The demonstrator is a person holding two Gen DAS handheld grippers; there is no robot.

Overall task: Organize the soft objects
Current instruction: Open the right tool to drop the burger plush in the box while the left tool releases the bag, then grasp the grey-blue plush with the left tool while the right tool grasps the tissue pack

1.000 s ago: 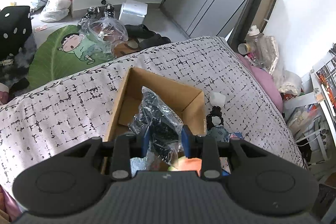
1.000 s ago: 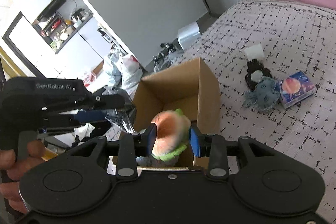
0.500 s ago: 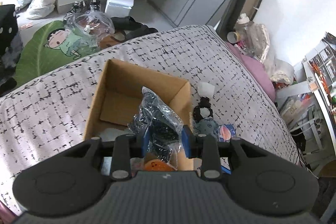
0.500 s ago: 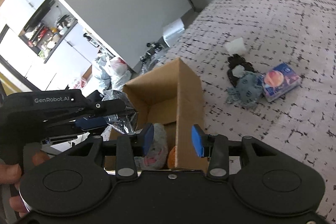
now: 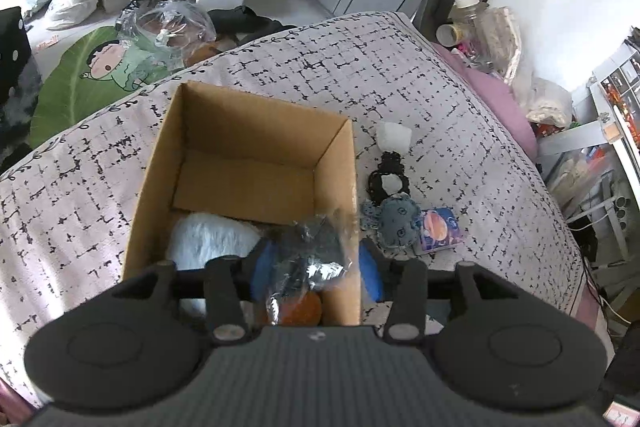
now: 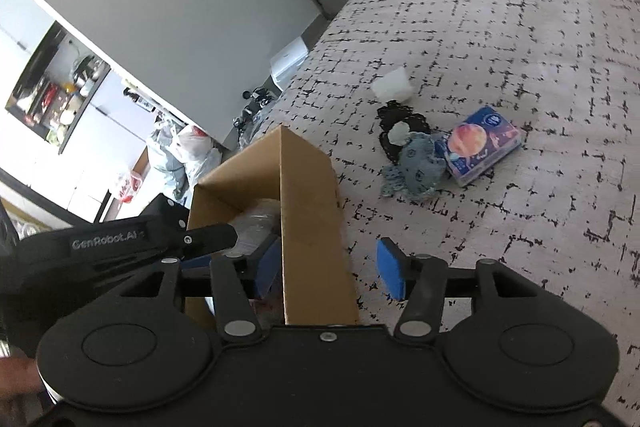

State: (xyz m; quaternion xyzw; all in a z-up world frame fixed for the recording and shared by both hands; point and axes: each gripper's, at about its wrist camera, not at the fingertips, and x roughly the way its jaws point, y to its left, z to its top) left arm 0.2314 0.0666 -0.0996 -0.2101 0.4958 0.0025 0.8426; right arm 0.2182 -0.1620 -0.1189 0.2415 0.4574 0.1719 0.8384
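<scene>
At the bottom of the left wrist view, the left tool [image 5: 316, 269] has its blue pads spreading apart, a crinkly clear plastic bag of dark stuff [image 5: 316, 251] loose between them over the open cardboard box [image 5: 224, 115]. The right tool [image 6: 332, 269] is widening too, straddling the box's stiff brown wall (nothing pinched). Inside lie a fluffy white plush [image 5: 208, 239] and an orange toy [image 5: 300, 309]. Farther right on the patterned bed [image 5: 440, 107]: a knitted grey toy [image 5: 394, 223], a glossy tissue pack [image 5: 438, 229].

"GenRobot.AI" stands in pale letters on the left tool's [image 6: 208, 239] black body.
</scene>
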